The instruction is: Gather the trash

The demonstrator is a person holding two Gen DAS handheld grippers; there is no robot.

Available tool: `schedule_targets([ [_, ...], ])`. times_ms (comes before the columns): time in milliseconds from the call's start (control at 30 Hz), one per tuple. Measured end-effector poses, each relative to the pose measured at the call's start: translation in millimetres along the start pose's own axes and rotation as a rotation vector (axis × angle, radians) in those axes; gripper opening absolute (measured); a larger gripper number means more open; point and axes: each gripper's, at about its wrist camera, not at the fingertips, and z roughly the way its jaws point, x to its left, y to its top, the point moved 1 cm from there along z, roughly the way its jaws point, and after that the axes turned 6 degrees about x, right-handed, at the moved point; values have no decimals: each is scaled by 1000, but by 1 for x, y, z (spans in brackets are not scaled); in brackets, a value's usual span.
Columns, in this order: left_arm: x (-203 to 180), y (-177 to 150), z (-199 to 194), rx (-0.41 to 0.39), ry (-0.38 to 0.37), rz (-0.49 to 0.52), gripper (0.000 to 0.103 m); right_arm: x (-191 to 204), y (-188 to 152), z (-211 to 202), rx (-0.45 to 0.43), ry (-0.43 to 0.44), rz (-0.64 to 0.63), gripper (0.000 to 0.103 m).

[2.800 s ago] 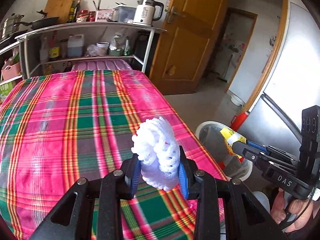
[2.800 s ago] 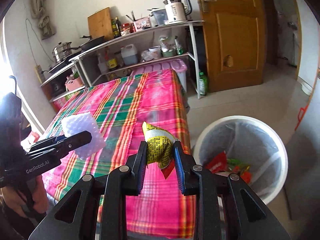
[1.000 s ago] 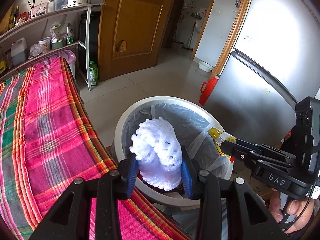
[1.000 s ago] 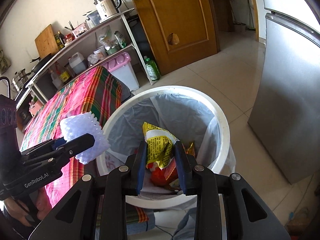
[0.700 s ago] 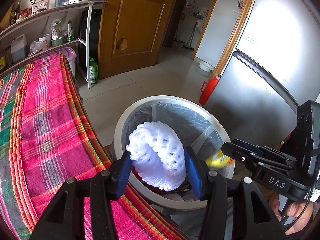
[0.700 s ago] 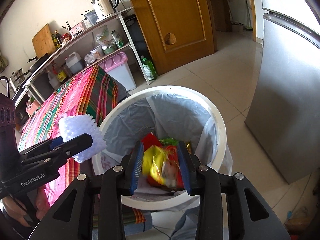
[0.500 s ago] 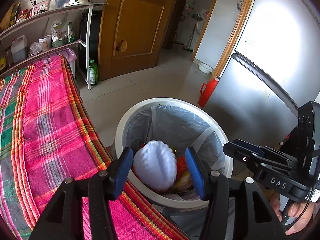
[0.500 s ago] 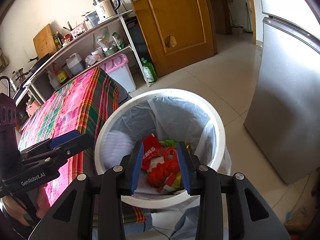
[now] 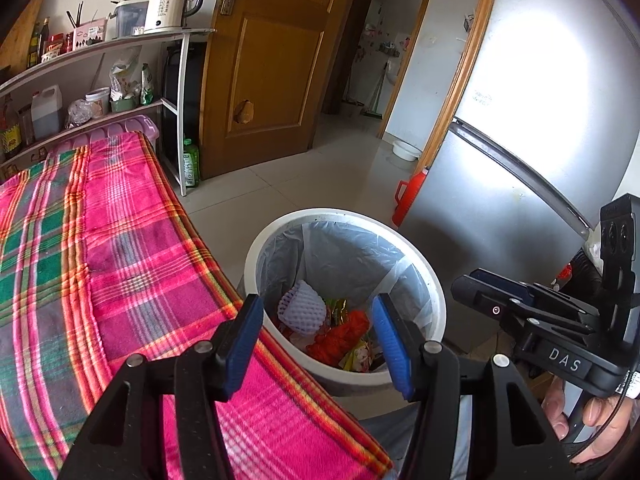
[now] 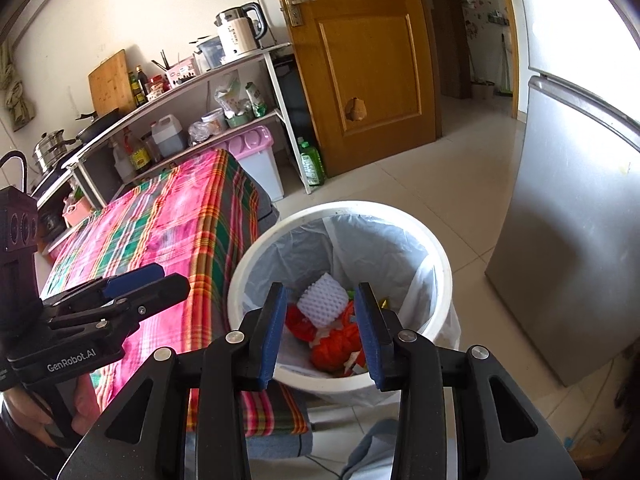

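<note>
Both tongs tilt downward over a white bin, each held from below by a hand at the outer edge of the other's view. The left tongs (image 9: 316,330) stand wide apart with nothing between the blue pads; their jaws have just been opening. The right tongs (image 10: 321,330) are also parted and empty, with a narrower gap, and their jaws too have just been opening.

The white foam net (image 9: 302,307) lies inside the trash bin (image 9: 280,236), below and beyond the left tongs' tips, apart from both pads. In the right wrist view the same net (image 10: 323,300) shows through the gap of the right tongs, resting on red and orange wrappers (image 10: 334,344) at the bottom of the lined bin. A yellow snack packet (image 9: 358,354) lies among that litter, just inside the left tongs' right pad.

To the left of both tongs runs the counter with its pink and green plaid cloth (image 9: 120,248), its edge touching or just beside the bin. Right of the tongs stands a grey fridge (image 10: 572,248). Beyond the bin are a wooden door (image 9: 272,72) and shelves with a kettle (image 9: 170,0).
</note>
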Motion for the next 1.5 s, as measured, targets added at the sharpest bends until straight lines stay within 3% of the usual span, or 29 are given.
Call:
schedule_targets([
  [700, -1, -57, -89, -120, 79, 5, 67, 61, -61, -63, -56, -8, -133, 43],
  [1000, -4, -81, -103, -139, 92, 8, 67, 62, -76, -71, -65, -13, -141, 44],
  [1500, -8, -93, -109, -158, 109, 18, 67, 61, -82, -76, -82, -14, -131, 44],
])
